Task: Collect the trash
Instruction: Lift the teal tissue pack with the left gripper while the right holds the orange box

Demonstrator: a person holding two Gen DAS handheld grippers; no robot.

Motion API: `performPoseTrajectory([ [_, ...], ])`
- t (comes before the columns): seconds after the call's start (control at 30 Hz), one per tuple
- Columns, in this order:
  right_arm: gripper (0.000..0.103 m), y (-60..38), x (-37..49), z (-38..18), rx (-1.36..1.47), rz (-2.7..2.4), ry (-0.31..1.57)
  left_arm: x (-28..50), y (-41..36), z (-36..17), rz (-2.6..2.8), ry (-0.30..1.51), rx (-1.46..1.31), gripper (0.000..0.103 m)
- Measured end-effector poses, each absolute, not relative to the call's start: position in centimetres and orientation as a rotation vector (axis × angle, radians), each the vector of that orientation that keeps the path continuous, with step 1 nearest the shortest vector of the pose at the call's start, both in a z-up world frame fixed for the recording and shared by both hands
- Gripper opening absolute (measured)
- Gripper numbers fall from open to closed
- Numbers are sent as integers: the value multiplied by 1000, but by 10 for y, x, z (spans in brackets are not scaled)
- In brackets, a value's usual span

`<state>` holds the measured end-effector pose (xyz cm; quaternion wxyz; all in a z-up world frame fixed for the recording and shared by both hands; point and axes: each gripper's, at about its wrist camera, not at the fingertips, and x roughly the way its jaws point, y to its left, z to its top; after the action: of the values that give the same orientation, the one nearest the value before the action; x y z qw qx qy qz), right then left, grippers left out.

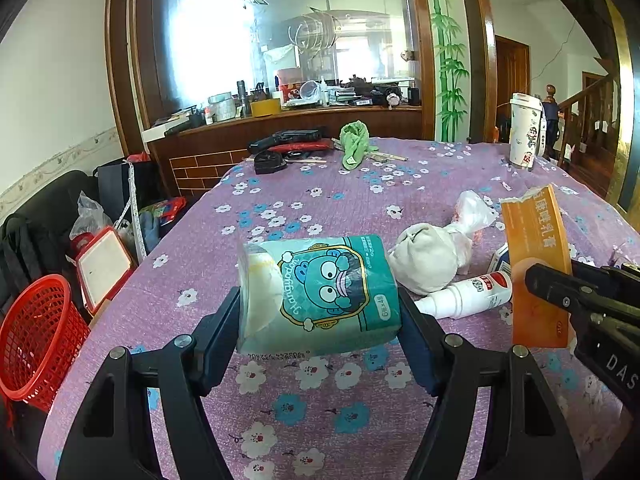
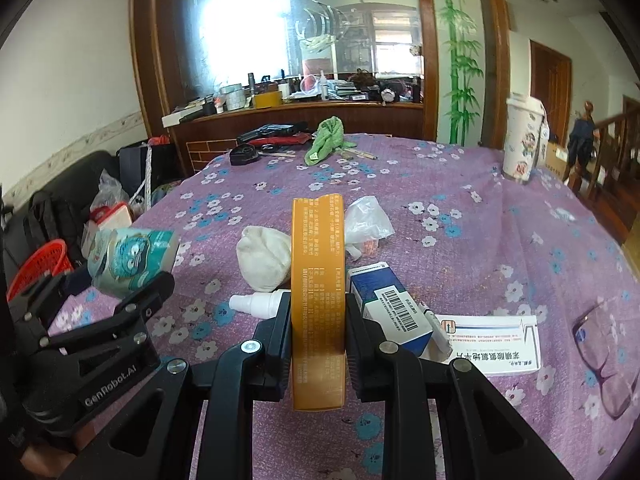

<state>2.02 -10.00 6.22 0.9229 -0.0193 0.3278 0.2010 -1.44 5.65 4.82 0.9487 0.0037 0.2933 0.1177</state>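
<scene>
My left gripper (image 1: 319, 312) is shut on a teal tissue pack (image 1: 320, 292) with a cartoon face, held above the purple flowered tablecloth (image 1: 320, 400). The pack also shows in the right wrist view (image 2: 132, 258). My right gripper (image 2: 318, 312) is shut on an orange carton (image 2: 318, 300), held upright; the carton shows in the left wrist view (image 1: 538, 264) at the right. On the cloth lie a white cloth bundle (image 2: 264, 260), a crumpled plastic bag (image 2: 366, 222), a white spray bottle (image 2: 258, 303) and a blue-white medicine box (image 2: 390, 312).
A red mesh basket (image 1: 38, 340) stands off the table's left edge. A white leaflet (image 2: 492, 340) and glasses (image 2: 604, 364) lie at the right. A patterned cup (image 2: 524, 140), a green rag (image 2: 326, 138) and dark items (image 2: 272, 140) sit at the far side.
</scene>
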Motion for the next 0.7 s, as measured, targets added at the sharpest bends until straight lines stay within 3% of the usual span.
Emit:
performPoseTrajectory([
  [0.7,25,-90,-70,85,85,464,740,-99,78,79,160,592,-37,72],
])
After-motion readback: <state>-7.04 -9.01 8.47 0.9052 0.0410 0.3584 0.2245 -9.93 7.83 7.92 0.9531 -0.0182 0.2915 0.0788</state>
